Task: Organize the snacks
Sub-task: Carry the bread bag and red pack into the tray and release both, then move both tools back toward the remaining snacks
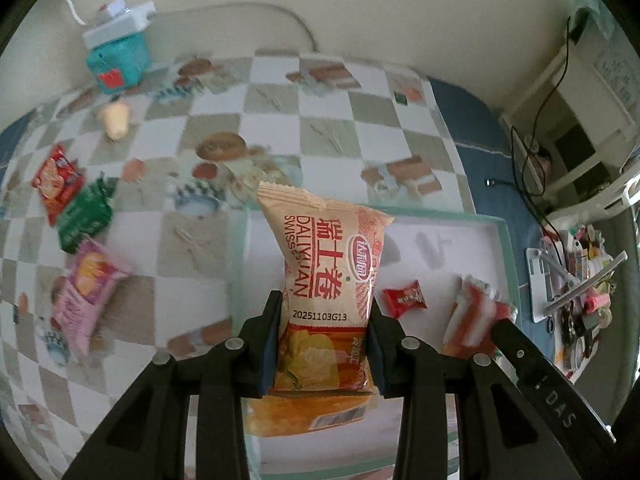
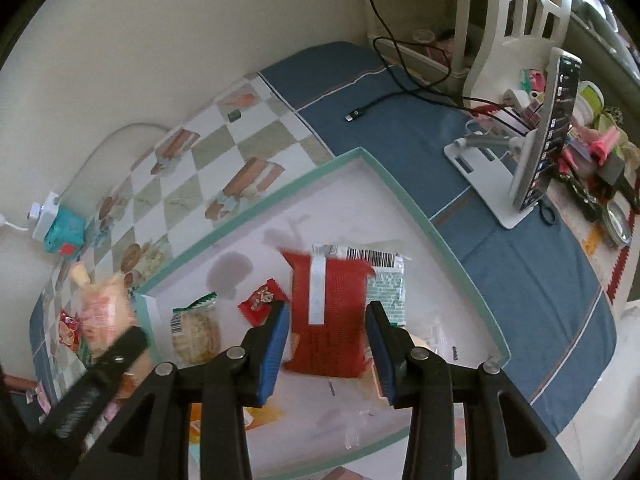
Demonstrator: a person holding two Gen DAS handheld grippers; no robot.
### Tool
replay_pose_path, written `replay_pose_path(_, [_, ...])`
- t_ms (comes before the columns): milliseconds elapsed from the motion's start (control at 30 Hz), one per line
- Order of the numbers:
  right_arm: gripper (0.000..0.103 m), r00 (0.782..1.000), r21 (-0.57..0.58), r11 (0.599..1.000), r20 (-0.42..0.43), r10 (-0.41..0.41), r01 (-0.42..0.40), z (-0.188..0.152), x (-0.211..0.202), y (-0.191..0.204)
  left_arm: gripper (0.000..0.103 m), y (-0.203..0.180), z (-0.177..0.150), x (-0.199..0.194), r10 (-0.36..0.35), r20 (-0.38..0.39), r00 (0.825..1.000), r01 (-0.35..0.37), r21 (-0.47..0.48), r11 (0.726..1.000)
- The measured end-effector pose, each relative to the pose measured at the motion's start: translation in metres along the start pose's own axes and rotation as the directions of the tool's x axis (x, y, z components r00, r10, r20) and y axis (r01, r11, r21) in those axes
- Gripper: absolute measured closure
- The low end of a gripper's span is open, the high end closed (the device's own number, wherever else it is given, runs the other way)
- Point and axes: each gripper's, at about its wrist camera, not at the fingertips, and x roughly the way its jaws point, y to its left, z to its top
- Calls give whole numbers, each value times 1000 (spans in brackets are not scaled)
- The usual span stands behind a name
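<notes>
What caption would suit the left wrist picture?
Left tool grips a Swiss roll packet above the tray.

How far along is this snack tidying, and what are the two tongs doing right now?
Partly done. The tray already holds a red packet, a small red candy and a round cracker pack. The left tongs grip a Swiss roll packet over the tray; the right tongs are open above the red packet. Left: a pink pack, green pack and red pack on the checkered cloth.
</notes>
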Motion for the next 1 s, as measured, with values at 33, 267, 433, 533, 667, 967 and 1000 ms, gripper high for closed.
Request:
replay_pose_path(33, [60,1000,-5,1000,-1,0,0,-1,0,0,64,0,0,2,-3,-5,1000,3,-3,1000])
replay_pose_path(267, [59,1000,-35,999,-9,-15,15,-2,1,9,40,13,3,-1,-48,-17,999,47,-51,998])
replay_pose_path(433, [59,999,-41,999,-5,-36,35,-2,-1,10,39,22,5,-6,-72,-16,997,71,-71,995])
replay_pose_path(533, [56,999,-50,997,-6,-52,52,-4,0,13,37,32,7,-11,-83,-13,997,81,-95,992])
replay_pose_path(667, [38,997,-70,995,1,-73,73,-6,-1,19,21,53,10,-22,-27,17,1000,28,-121,992])
replay_pose_path(967, [21,995,-135,986,31,-93,96,-16,-6,52,12,141,11,-49,274,69,959,-253,-221,942])
replay_pose_path(1000, [21,995,-141,986,36,-90,94,-18,-7,57,12,151,10,-51,299,70,952,-276,-233,932])
